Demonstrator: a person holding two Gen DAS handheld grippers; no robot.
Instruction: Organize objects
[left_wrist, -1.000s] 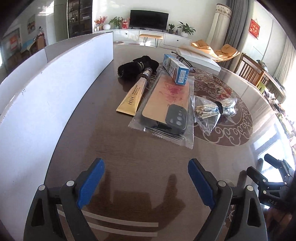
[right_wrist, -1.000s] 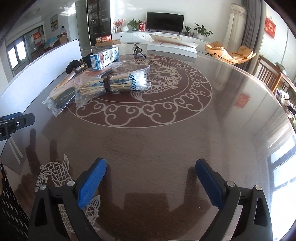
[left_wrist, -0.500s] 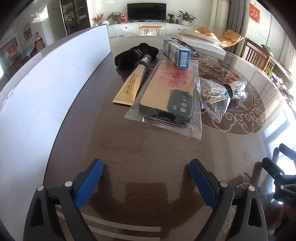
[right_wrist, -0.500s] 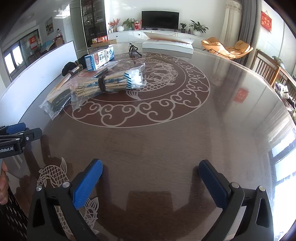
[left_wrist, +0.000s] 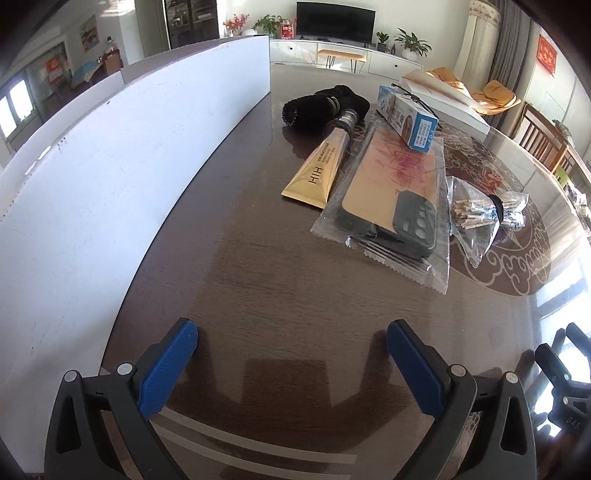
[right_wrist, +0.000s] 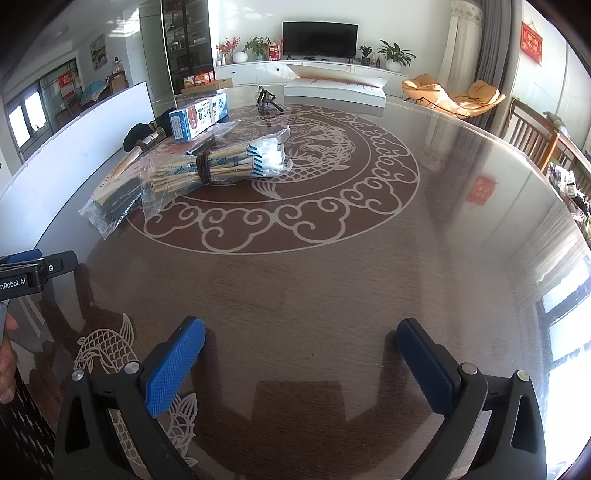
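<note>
Left tongs (left_wrist: 291, 343): jaws opening, nothing between them, above bare bench (left_wrist: 258, 280). Right tongs (right_wrist: 301, 343): spread wide, empty. Ahead of the left tongs, beside a white board (left_wrist: 122, 155), lie a gold tube (left_wrist: 319, 171), a bagged phone case (left_wrist: 395, 199), a blue-white box (left_wrist: 406, 118), a black pouch (left_wrist: 321, 107) and bagged sticks (left_wrist: 484, 214).

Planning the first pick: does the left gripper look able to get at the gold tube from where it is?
Probably yes. The left gripper is opening, nothing between its jaws, and bare table lies between it and the gold tube, whose near flat end lies uncovered.
</note>
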